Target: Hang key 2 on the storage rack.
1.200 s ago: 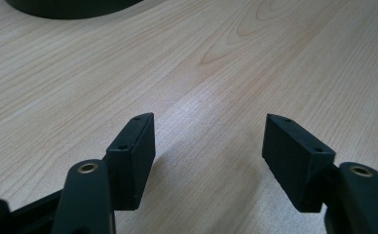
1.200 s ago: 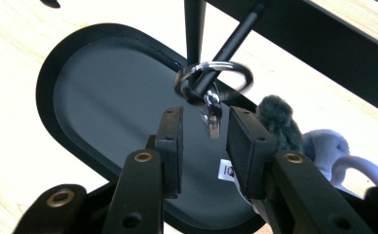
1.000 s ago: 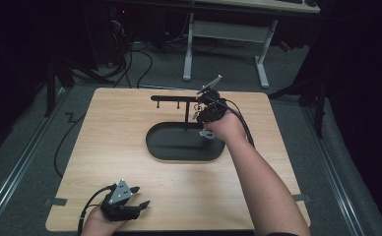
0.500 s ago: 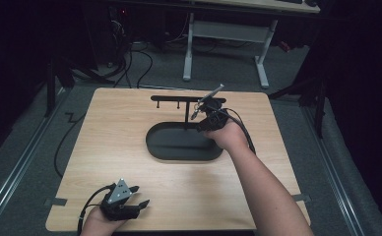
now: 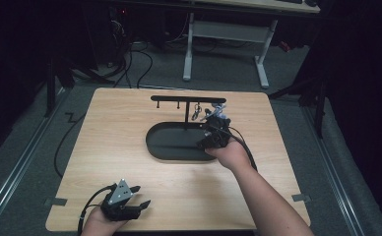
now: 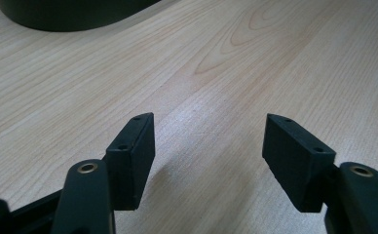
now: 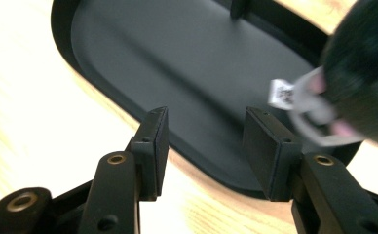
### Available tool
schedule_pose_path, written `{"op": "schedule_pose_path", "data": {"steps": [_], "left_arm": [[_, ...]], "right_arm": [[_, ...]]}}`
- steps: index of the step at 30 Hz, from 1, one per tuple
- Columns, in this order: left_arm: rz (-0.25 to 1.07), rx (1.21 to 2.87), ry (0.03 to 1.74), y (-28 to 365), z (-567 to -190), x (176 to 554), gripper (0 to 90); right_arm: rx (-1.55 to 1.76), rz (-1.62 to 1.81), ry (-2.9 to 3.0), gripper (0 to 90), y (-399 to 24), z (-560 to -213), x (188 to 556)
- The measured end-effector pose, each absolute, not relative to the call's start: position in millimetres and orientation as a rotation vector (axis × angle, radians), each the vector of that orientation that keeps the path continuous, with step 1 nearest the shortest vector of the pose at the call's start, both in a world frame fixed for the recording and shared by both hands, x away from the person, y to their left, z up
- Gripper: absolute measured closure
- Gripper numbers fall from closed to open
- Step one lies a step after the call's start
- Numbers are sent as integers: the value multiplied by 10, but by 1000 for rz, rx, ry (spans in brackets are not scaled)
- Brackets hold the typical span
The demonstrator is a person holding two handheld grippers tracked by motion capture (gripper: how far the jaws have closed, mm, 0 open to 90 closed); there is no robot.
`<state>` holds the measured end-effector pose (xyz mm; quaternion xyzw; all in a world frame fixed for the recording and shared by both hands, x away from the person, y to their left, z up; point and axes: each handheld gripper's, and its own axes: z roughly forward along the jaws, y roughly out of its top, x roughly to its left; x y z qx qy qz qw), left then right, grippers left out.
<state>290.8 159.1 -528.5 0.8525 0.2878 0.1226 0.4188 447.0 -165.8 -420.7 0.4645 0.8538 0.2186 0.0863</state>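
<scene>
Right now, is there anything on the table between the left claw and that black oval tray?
No. In the high view only bare wooden table separates the left claw from the black oval tray; the left gripper view shows bare wood too.

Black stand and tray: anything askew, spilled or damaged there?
Nothing stands out. The black stand is upright in its tray, a small item hangs from the bar, and the table shows no spill.

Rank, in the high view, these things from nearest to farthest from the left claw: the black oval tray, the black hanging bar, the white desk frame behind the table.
Measured from the left claw at the table's near left corner:
1. Black oval tray, mid-table, to its front right.
2. Black hanging bar, raised above the tray's far edge.
3. White desk frame, on the floor beyond the table.
</scene>
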Motion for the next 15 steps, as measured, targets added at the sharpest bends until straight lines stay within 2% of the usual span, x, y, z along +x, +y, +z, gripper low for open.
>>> {"op": "schedule_pose_path", "data": {"steps": [5, 12, 15], "left_arm": [[301, 2120, 740, 1617, -5288, 2926, 372], [300, 2115, 745, 1626, -5288, 2932, 371], [301, 2116, 742, 1605, -5291, 2921, 371]], "right_arm": [[1374, 757, 2507, 412, -1761, -4380, 4252], [1340, 955, 2428, 330, -1978, -4622, 3911], [1257, 973, 2367, 298, -2123, -4831, 3659]]}}
